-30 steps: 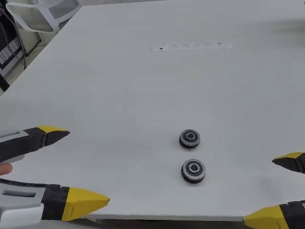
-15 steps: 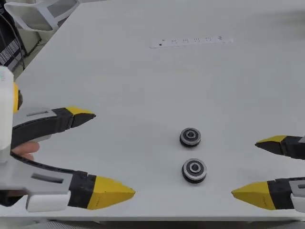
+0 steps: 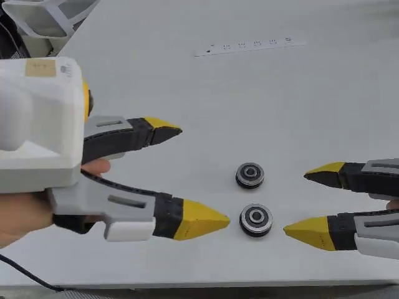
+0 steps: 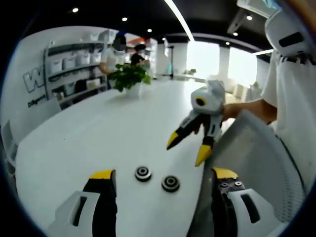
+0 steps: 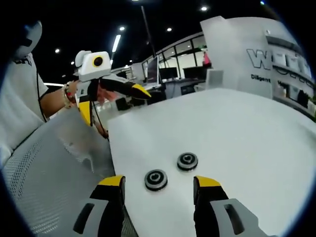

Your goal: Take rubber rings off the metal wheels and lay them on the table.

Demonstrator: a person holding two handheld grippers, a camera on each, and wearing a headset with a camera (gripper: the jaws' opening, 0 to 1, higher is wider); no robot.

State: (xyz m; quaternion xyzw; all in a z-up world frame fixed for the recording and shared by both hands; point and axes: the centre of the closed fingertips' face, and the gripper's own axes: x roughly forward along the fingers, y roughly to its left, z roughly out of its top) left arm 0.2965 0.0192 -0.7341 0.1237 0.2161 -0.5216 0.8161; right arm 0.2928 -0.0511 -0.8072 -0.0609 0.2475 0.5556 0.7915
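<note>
Two metal wheels, the near wheel (image 3: 256,220) and the far wheel (image 3: 250,175), lie flat and just apart by the front edge of the white table (image 3: 187,93), each wearing its dark rubber ring. The left gripper (image 3: 204,175) and right gripper (image 3: 295,203) flank them, jaws spread wide and holding nothing, apparently poised to pin a wheel and strip its ring. Wall lettering (image 5: 269,59) starts with a large "W"; the smaller line seems to read "Diligent".
</note>
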